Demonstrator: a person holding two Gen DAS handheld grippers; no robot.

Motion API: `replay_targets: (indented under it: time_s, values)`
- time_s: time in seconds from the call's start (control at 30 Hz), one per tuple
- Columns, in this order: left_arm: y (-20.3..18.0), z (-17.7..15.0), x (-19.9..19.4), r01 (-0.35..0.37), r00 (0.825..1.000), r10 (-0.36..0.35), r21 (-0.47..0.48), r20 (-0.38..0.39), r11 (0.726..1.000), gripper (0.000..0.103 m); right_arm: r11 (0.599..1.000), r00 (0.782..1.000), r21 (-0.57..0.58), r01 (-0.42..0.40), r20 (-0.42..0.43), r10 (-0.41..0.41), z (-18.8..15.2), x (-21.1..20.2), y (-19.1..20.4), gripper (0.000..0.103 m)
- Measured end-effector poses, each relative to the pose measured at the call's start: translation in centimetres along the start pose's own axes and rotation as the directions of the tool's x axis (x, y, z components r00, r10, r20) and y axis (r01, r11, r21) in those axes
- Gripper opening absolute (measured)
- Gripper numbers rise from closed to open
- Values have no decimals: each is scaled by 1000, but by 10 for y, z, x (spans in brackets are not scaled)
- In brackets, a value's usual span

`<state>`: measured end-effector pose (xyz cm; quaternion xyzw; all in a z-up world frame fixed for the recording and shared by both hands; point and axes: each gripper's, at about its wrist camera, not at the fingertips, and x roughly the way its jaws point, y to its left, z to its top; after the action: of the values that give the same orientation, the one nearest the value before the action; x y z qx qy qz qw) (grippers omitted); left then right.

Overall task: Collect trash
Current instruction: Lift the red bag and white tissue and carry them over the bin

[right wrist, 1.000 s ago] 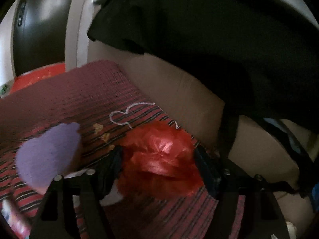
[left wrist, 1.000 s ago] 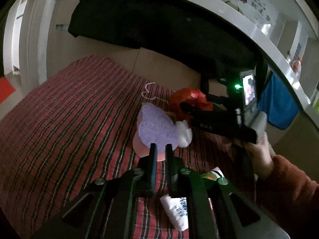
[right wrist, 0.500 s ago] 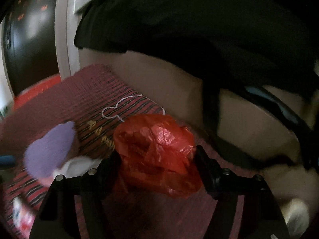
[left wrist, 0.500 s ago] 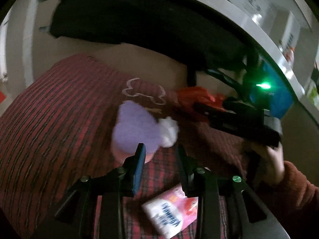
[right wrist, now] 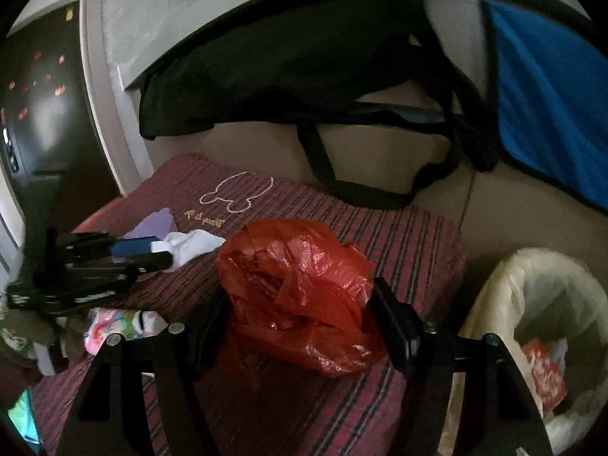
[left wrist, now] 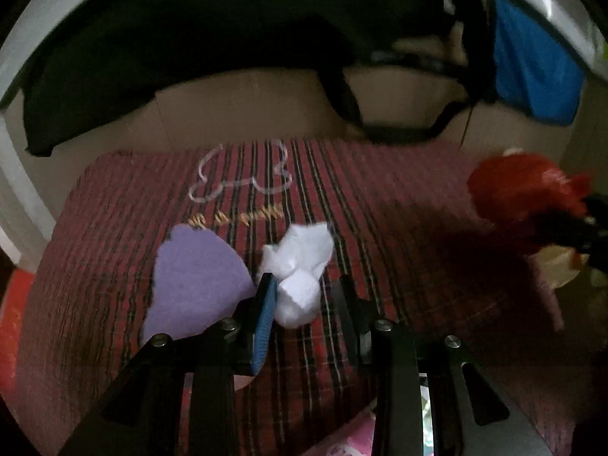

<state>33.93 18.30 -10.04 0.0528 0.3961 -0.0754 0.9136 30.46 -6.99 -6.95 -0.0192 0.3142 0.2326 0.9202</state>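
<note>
Right claw (right wrist: pixel 300 319) clamps crumpled red plastic bag (right wrist: pixel 300 285) between its pads, above red striped cloth (right wrist: pixel 399 235). Cream-lined waste bin (right wrist: pixel 505 288) sits just right of claw, lower, mouth up: right hand nearer. Left claw (left wrist: pixel 306 315) part-spread, crumpled white tissue (left wrist: pixel 298 266) between its fingers, unpinched, purple paper scrap (left wrist: pixel 193 285) to its left.

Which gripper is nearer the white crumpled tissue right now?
Left. The left gripper has the white crumpled tissue between its fingers; the right gripper is off to the side, clamped on the red plastic bag.
</note>
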Motion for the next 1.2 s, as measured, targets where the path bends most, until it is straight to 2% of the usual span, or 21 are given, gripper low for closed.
replay_targets:
  time_s: [0.03,0.1,0.2,0.33,0.47,0.63,0.77,0.93,1.2]
  values:
    - [0,0,1,-18,1000,18,9,-6,1000,32,1000,1000,6,-4,4,4,-1,-3,-1,68]
    - [1,4,2,-56,998,56,-7,-3,998,19,1000,1000,8,-12,4,12,-2,-6,-1,68]
    - [14,4,-10,-19,999,22,-108,28,994,16,999,999,9,-52,1,52,-1,-12,2,68]
    - [16,1,-46,-35,992,55,-175,110,984,15,997,997,-7,-79,15,79,-1,-22,9,68]
    - [2,-4,-86,-34,979,70,-189,190,981,15,992,991,14,-129,28,128,-3,-35,10,68]
    - [-26,-12,-131,-23,960,72,-180,272,983,15,989,987,-16,-150,54,150,-3,-56,20,68]
    - [-46,-17,-160,3,947,63,-203,315,979,15,989,986,-55,-138,88,143,-4,-79,27,68]
    - [-79,-21,-193,34,917,51,-205,395,978,15,992,984,-87,-87,149,99,-1,-110,20,68]
    - [-138,-9,-211,116,866,-21,-160,499,980,15,997,969,-62,49,247,-32,6,-167,-30,68]
